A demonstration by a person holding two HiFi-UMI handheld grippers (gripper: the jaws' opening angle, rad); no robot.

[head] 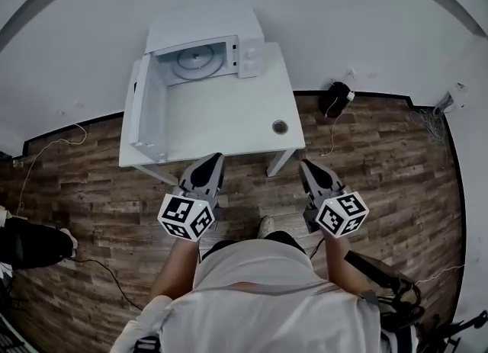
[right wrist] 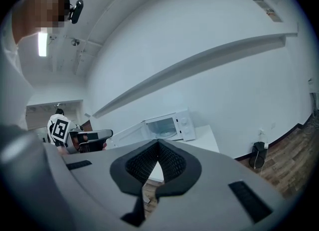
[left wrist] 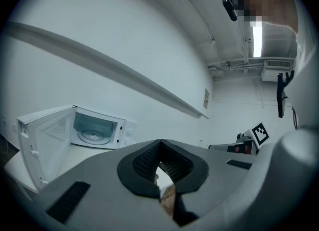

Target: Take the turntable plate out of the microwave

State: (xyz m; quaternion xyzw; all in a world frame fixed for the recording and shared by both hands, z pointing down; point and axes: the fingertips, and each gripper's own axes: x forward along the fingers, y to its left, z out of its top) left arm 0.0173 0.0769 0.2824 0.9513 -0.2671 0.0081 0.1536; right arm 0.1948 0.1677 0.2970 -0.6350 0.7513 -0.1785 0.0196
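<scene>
A white microwave (head: 206, 43) stands at the back of a white table (head: 229, 115), its door (head: 149, 104) swung wide to the left. The glass turntable plate (head: 194, 60) lies flat inside the cavity; it also shows in the left gripper view (left wrist: 92, 135) and the right gripper view (right wrist: 164, 134). My left gripper (head: 210, 162) and right gripper (head: 309, 167) hover in front of the table's near edge, both shut and empty, well short of the microwave. Each gripper view shows its jaws pressed together with nothing between them.
A small round hole (head: 280, 126) sits in the table's front right corner. A dark bag (head: 335, 98) lies on the wooden floor by the wall to the right. Cables (head: 46, 146) trail on the floor at left. The person's body fills the bottom of the head view.
</scene>
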